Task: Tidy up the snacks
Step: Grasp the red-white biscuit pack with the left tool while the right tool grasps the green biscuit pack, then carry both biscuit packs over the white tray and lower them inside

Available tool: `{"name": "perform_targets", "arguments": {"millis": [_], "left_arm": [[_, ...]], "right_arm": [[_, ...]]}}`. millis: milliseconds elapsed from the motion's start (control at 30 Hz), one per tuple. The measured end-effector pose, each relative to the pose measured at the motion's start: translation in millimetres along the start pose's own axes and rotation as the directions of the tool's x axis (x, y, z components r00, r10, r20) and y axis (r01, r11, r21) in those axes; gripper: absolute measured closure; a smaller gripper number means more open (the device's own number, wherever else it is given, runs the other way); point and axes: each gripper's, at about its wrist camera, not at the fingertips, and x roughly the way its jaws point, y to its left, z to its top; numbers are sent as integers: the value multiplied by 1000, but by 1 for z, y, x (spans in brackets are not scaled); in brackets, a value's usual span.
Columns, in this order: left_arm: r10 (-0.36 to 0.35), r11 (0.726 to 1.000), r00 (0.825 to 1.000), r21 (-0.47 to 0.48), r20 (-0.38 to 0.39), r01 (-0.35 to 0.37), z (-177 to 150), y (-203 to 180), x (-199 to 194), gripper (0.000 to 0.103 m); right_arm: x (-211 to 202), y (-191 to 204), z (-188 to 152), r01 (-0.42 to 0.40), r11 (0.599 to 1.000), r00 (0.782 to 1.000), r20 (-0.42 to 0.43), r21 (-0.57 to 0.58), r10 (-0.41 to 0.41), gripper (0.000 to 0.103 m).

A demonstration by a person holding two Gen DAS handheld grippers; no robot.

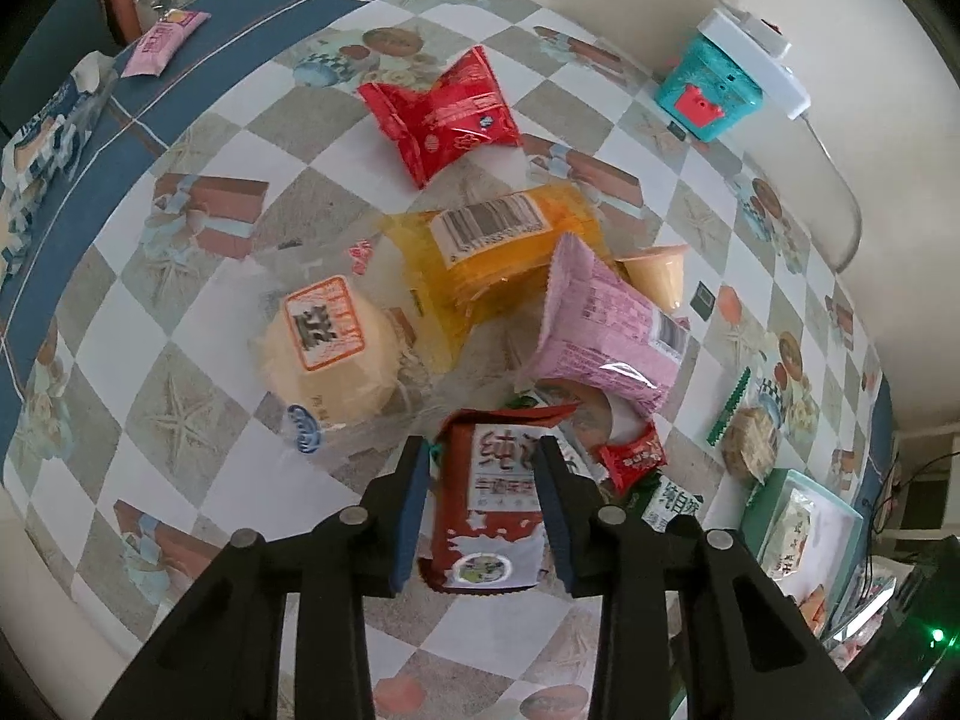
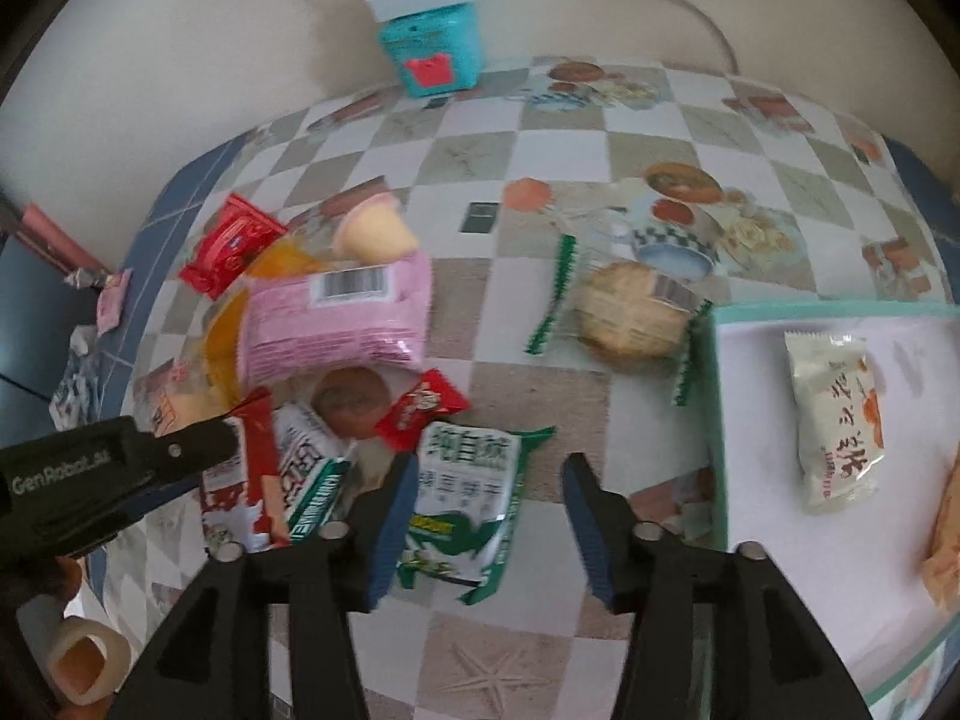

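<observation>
Snack packets lie heaped on a checked tablecloth. My left gripper (image 1: 485, 456) points down and is shut on a red-and-white packet (image 1: 498, 510), with a pad against each side; it also shows in the right wrist view as the left gripper (image 2: 231, 438). My right gripper (image 2: 491, 462) stands open just above the table. A green-and-white packet (image 2: 462, 498) lies flat under it, close to the left finger and untouched. A teal-rimmed tray (image 2: 714, 420) to the right holds a white packet (image 2: 834, 420) and an orange one (image 2: 942, 540).
The heap holds a pink packet (image 2: 342, 318), a yellow packet (image 1: 492, 252), a red packet (image 1: 444, 114), a round cake (image 1: 327, 348), a jelly cup (image 2: 375, 234) and a small red packet (image 2: 423, 408). A round biscuit (image 2: 630, 315) lies beside the tray. A teal box (image 2: 435, 54) stands by the wall.
</observation>
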Motion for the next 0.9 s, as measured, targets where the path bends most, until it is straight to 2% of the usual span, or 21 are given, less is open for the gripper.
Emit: {"name": "perform_targets", "arguments": {"millis": [33, 67, 100, 167, 267, 367, 533, 567, 600, 667, 900], "left_arm": [[5, 1000, 1000, 1, 4, -5, 0, 1, -1, 63], [7, 1000, 1000, 3, 5, -7, 0, 2, -2, 57], [3, 1000, 1000, 1, 5, -3, 1, 3, -3, 45], [-16, 1000, 1000, -8, 3, 16, 1, 5, -3, 34], [-13, 1000, 1000, 8, -7, 13, 0, 2, -1, 34], [-4, 999, 1000, 50, -25, 5, -3, -6, 4, 34], [55, 993, 998, 107, -24, -52, -9, -19, 11, 34], [58, 992, 998, 114, -24, -55, -10, -21, 12, 38], [60, 991, 998, 117, -24, -57, -10, -22, 13, 49], [71, 991, 997, 119, -23, -68, -11, -22, 14, 62], [55, 993, 998, 105, -3, -54, -11, -18, 7, 62]], "right_arm": [[0, 5, -1, 7, 1000, 1000, -2, -15, -7, 42], [2, 7, -1, 12, 1000, 1000, -6, -22, -12, 42], [4, 10, -2, 18, 1000, 1000, -13, -26, -19, 42], [9, 12, -4, 28, 999, 999, -31, -23, -29, 42], [16, 17, -7, 42, 999, 998, -47, -33, -44, 42], [21, 20, -9, 91, 995, 995, -46, -50, -93, 42], [22, 20, -10, 110, 992, 993, -40, -66, -112, 43], [22, 20, -10, 108, 992, 993, -38, -68, -111, 45], [22, 20, -10, 103, 992, 994, -37, -73, -106, 50], [24, 21, -12, 83, 994, 995, -43, -69, -86, 55], [18, 18, -15, 83, 995, 996, -25, -49, -84, 59]]}}
